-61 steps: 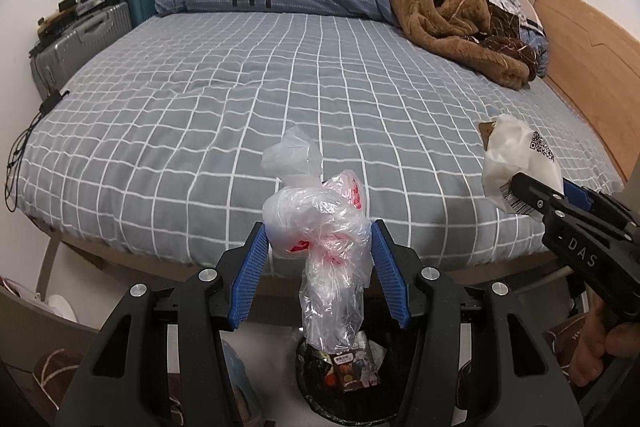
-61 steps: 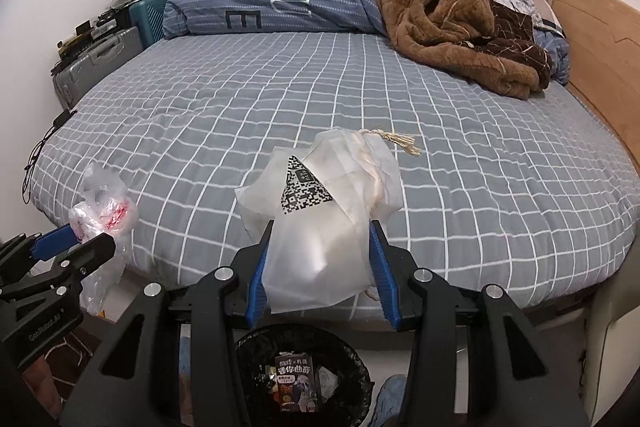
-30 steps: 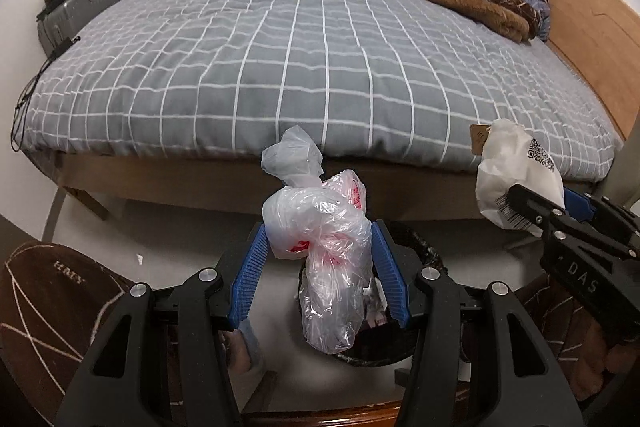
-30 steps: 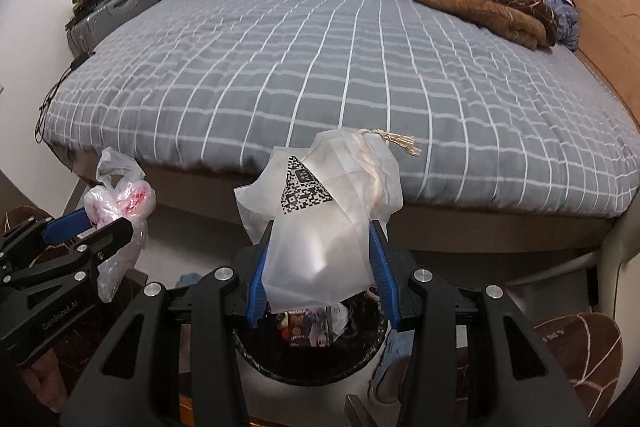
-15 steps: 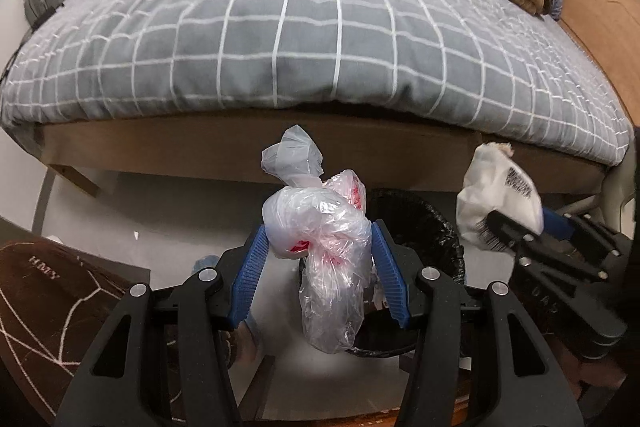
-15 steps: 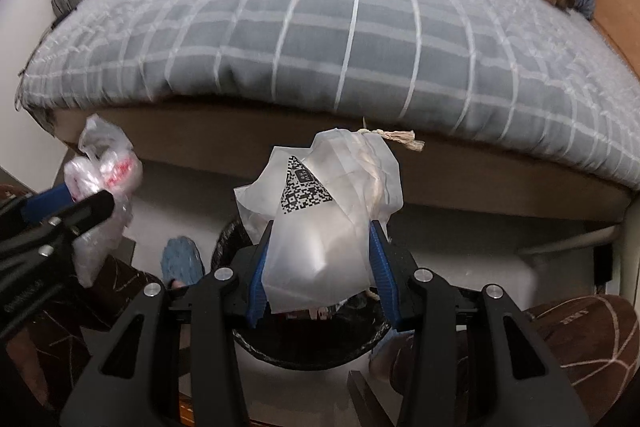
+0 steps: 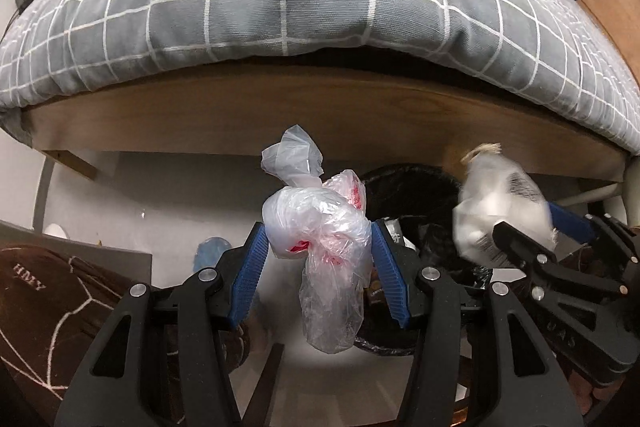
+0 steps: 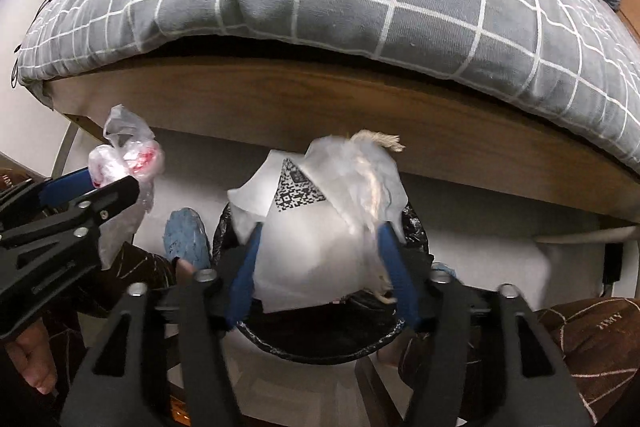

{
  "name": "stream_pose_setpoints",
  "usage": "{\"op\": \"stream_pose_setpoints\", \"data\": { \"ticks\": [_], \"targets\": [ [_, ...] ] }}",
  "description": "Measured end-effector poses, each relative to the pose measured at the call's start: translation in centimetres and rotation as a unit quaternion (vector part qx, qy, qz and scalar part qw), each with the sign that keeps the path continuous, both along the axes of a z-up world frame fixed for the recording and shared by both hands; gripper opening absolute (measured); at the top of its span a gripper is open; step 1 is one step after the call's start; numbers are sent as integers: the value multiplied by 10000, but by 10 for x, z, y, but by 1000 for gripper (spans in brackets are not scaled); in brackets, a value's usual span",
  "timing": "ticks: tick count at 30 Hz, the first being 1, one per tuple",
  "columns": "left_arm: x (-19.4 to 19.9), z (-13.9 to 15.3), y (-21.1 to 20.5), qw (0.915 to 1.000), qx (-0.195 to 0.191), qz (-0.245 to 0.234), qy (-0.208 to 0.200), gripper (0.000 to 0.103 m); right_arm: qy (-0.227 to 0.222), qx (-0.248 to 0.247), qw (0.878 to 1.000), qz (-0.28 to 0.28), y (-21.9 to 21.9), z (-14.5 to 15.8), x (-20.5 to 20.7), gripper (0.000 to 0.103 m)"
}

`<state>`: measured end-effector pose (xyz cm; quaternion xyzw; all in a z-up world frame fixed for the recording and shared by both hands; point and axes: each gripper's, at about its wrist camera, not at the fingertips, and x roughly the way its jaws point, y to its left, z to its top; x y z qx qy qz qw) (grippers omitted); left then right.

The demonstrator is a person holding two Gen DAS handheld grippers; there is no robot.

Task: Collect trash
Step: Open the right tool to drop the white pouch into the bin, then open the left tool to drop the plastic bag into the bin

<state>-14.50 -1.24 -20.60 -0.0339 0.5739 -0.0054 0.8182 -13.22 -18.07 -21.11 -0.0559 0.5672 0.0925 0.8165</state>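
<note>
Right wrist view shows the right gripper (image 8: pixel 320 267) over the black-lined trash bin (image 8: pixel 414 227), its fingers opening around the white pouch (image 8: pixel 316 247) mid-drop. Beside it the left gripper (image 7: pixel 318 267) clamps a knotted plastic bag (image 7: pixel 320 227), which next needs centring above the bin, then release.

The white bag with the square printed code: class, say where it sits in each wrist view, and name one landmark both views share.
Left wrist view: white bag at right of centre, blurred, between the right tongs, which are opening.
Right wrist view: white bag at centre, directly above the bin.
Shared landmark: the black-lined trash bin below the wooden bed frame.
</note>
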Motion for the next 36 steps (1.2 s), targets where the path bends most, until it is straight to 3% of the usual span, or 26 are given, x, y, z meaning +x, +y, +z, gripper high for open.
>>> {"op": "stream_pose_setpoints", "data": {
  "ticks": [4, 7, 15, 25, 31, 34, 36],
  "targets": [
    [1, -1, -8, 10000, -16, -85, 27, 52, -232, -46, 9996, -164, -5, 11, -2, 87],
    [3, -2, -19, 9998, -39, -191, 7, 52, -371, -35, 9986, -364, -24, 21, 3, 94],
    [6, -2, -59, 9984, -132, -541, -24, 52, -558, -52, 9945, -885, -72, 34, -2, 95],
    [13, -10, -93, 9980, -174, -607, 15, 52, -659, -33, 9885, -1360, -118, 33, 5, 95],
    [12, -18, -98, 9975, -195, -668, 74, 54, -609, 23, 9884, -1390, -119, 27, 9, 95],
    [12, -18, -100, 9971, -205, -732, 27, 61, -613, 28, 9889, -1353, -115, 26, 11, 95],
    [12, -21, -101, 9968, -195, -773, -18, 86, -614, 64, 9885, -1379, -115, 25, 12, 95]
  ]
}}
